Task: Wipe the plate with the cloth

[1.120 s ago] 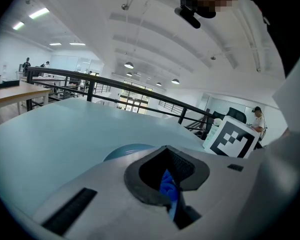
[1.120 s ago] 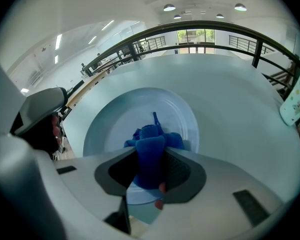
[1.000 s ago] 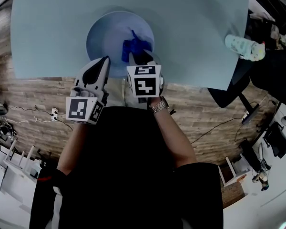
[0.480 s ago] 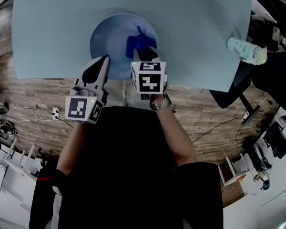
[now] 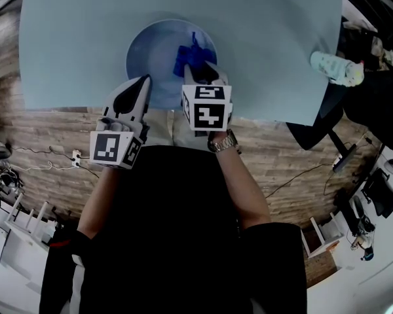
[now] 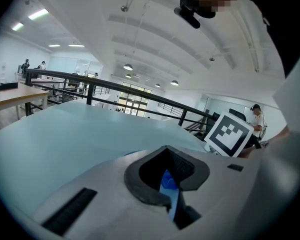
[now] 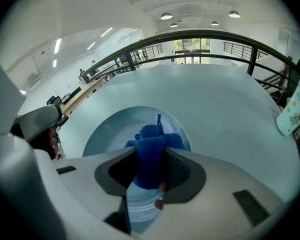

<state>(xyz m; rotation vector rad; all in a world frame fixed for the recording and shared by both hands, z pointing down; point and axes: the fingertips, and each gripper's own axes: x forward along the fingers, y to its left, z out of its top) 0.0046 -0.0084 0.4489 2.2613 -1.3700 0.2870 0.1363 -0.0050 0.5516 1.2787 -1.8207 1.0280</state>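
The round pale-blue plate (image 5: 158,52) lies on the pale blue-grey tabletop (image 5: 268,25), close to the table's near edge. The dark-blue cloth (image 5: 190,56) sits bunched on the right half of the plate, touching its inner surface.

Right gripper (image 7: 149,176): the jaws are closed on the cloth. The folded fabric fills the gap between the dark pads (image 7: 182,171) and projects forward past them onto the plate. The gripper is positioned above the near-right part of the plate.

Left gripper (image 6: 168,184): the jaws are nearly together, with a thin blue edge pinched between them. In the head view the tip of this gripper meets the near-left rim of the plate, so the pinched edge is the plate rim.

The two grippers are side by side, with the left one lower in the head view. A white patterned cylindrical object (image 5: 333,68) lies at the right edge of the tabletop, well apart from the plate.
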